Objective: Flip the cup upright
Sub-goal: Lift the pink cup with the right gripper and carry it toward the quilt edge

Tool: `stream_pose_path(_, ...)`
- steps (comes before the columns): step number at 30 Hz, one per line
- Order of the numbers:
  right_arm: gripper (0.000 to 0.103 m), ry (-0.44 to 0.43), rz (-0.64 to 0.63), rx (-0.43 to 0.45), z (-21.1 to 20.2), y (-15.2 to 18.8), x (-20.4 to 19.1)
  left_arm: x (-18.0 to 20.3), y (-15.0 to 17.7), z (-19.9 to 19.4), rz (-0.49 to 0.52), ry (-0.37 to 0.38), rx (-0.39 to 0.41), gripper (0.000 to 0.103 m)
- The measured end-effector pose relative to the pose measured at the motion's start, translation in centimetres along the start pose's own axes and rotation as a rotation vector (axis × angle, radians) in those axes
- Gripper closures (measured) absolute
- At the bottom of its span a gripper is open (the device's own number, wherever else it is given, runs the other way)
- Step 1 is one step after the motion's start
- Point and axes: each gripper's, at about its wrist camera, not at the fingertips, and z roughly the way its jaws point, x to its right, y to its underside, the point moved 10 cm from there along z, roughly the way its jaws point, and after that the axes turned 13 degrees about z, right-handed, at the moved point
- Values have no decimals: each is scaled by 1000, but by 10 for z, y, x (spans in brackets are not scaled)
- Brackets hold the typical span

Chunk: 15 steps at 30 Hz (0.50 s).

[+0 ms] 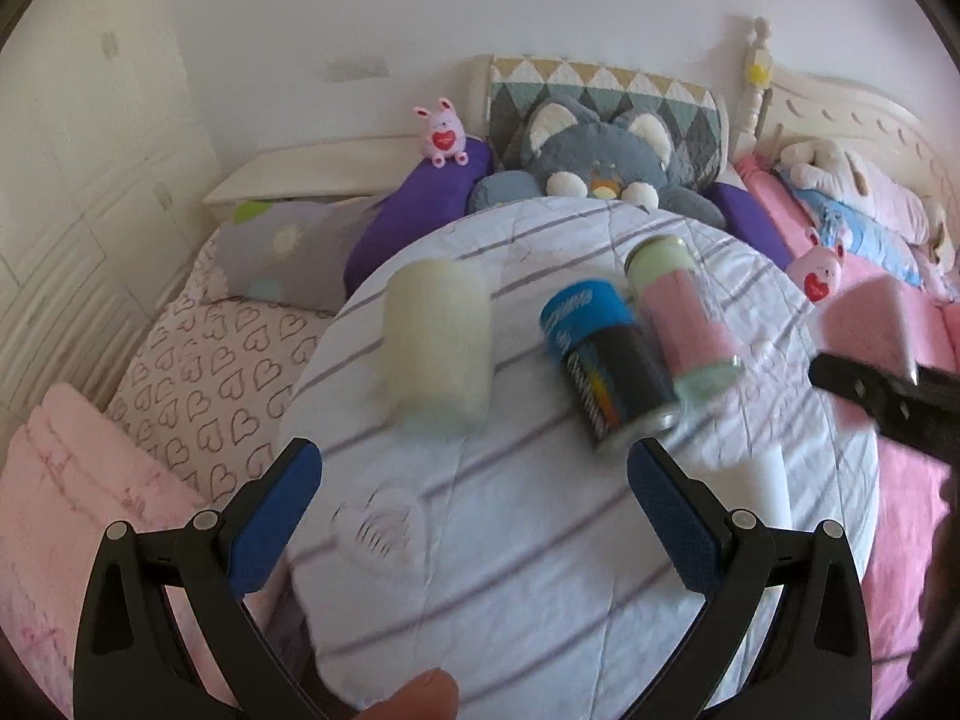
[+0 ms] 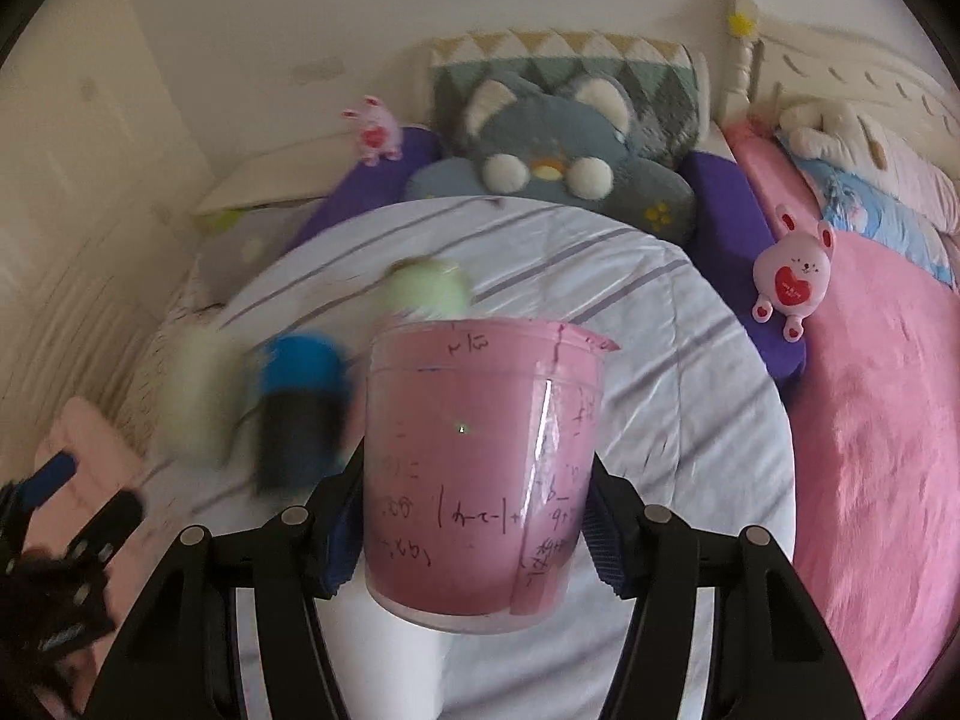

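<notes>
In the right wrist view my right gripper [image 2: 474, 531] is shut on a pink cup [image 2: 480, 468] with handwriting on it, held above the striped round cushion [image 2: 690, 396]. In the left wrist view that cup [image 1: 873, 318] shows blurred at the right edge with the right gripper's arm below it. My left gripper [image 1: 474, 486] is open and empty over the striped round cushion [image 1: 510, 540]. A cream cup [image 1: 438, 348], a blue and black can [image 1: 606, 360] and a pink and green cup [image 1: 684, 312] lie on their sides ahead of it.
A grey cat plush [image 1: 600, 162], purple pillows [image 1: 414, 204], a diamond-patterned pillow [image 1: 600, 84] and small pink bunny toys [image 1: 444, 132] sit behind the cushion. Pink bedding [image 1: 900, 480] lies right, heart-print bedding [image 1: 210, 372] left. A white wall is behind.
</notes>
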Motion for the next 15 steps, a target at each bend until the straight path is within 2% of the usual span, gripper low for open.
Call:
stream_pose_path(3,41,-52,-34,-12,-19,42,-20,-8,27,-22,-6,-15,5,0)
stream_pose_path(7,41,-92,-64,-58,-20,99,-40,-13,64,-41,-9,-23,-8,0)
stream_pose_path(11,41,-118,-92,-115,-2,143,-56,-18,95,-49,-17,-35,-29,0)
stream_pose_path(15,41,-105,-116,-154,33,161,-64,-18,116,-46,-26,-36,-64,0)
